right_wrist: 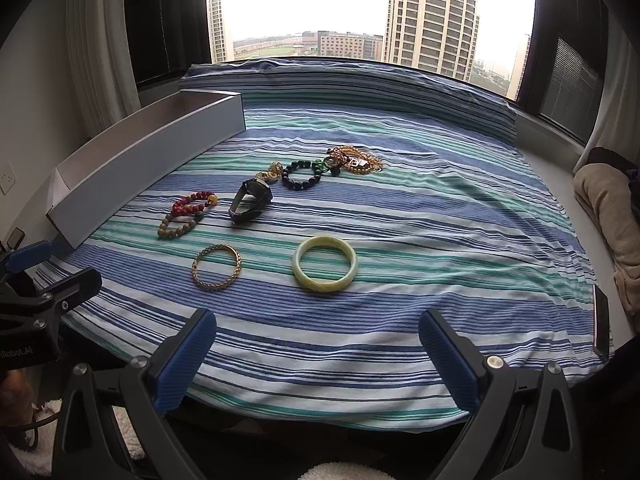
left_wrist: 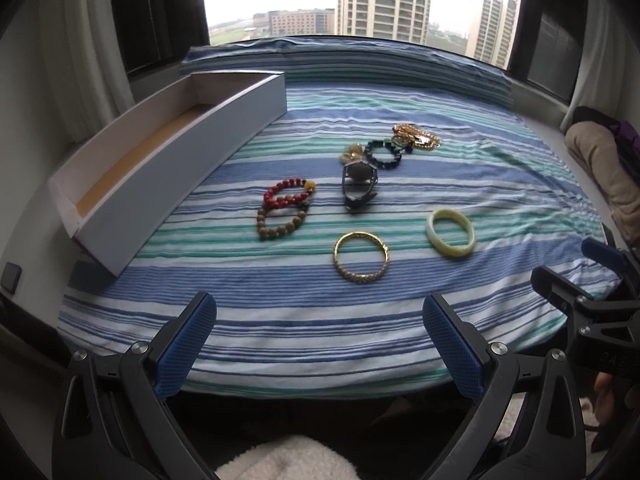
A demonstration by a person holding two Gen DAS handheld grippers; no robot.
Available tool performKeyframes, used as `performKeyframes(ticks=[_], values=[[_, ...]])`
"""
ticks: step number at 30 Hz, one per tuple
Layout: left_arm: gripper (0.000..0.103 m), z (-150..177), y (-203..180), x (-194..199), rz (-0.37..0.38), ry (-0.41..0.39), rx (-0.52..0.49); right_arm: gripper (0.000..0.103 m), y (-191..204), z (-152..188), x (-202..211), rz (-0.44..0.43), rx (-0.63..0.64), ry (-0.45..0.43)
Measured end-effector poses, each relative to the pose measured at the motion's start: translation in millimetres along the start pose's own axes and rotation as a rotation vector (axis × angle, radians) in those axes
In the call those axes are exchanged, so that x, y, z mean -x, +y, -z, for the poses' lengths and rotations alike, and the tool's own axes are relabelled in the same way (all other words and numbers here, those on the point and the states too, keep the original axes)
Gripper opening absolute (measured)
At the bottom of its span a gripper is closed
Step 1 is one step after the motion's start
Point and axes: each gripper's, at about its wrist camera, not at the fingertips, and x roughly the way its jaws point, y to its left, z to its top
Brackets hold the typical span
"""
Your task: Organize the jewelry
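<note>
From the left wrist view, the left gripper (left_wrist: 319, 330) hangs at the bottom of the frame with its blue fingers (left_wrist: 188, 344) spread wide and holding nothing; the jewelry lies on the striped bedspread (left_wrist: 280, 320) above them, all of it apart from the fingers. The gold bangle (left_wrist: 361, 256) sits nearest, just above the gap between the fingers; the pale green bangle (left_wrist: 450, 232) lies to its right; the red bead bracelet (left_wrist: 287, 196) overlaps the wooden bead bracelet (left_wrist: 280, 222) left of centre; a dark watch (left_wrist: 359, 186) stands on its strap at centre, with a dark bead bracelet (left_wrist: 386, 154) and a tangle of gold chains (left_wrist: 416, 138) above it. A long open white box (left_wrist: 176, 160) runs along the upper left, nothing showing inside it. The right gripper (left_wrist: 580, 280) shows at the right edge.

From the right wrist view, the right gripper (right_wrist: 318, 330) is likewise wide open and empty at the bottom; the pale green bangle (right_wrist: 324, 263) lies closest, straight above the gap; the gold bangle (right_wrist: 216, 266) is to its left, above the left-hand finger; the watch (right_wrist: 250, 200), beads and chains lie further up; the box (right_wrist: 148, 160) lines the upper left; part of the left gripper (right_wrist: 52, 280) shows at the left edge.
</note>
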Motion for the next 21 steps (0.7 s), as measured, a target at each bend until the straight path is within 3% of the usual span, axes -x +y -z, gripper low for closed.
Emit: performKeyframes(ticks=[4,8,13,17,21], values=[[0.102,6,-3,5,0.081,-0.014,-0.039,0.103,-5,-2,-1,0.005,-0.009,-0.009],[0.102,6,-18,-2,0.057,0.022,-0.120,0.103,-11,-4,-1,0.001,-0.024,-0.026],[0.102,-11,-9,-17,0.085,0.054,-0.128,0.103,-21,-10,-8,-0.024,-0.023,-0.025],[0.102,-34,-4,-52,0.156,0.208,-0.140,0.103,-35,-19,-34,-0.069,0.014,0.052],[0.102,-47,-24,-98,0.200,0.353,-0.211,0.103,-44,-31,-84,-0.131,0.082,0.209]])
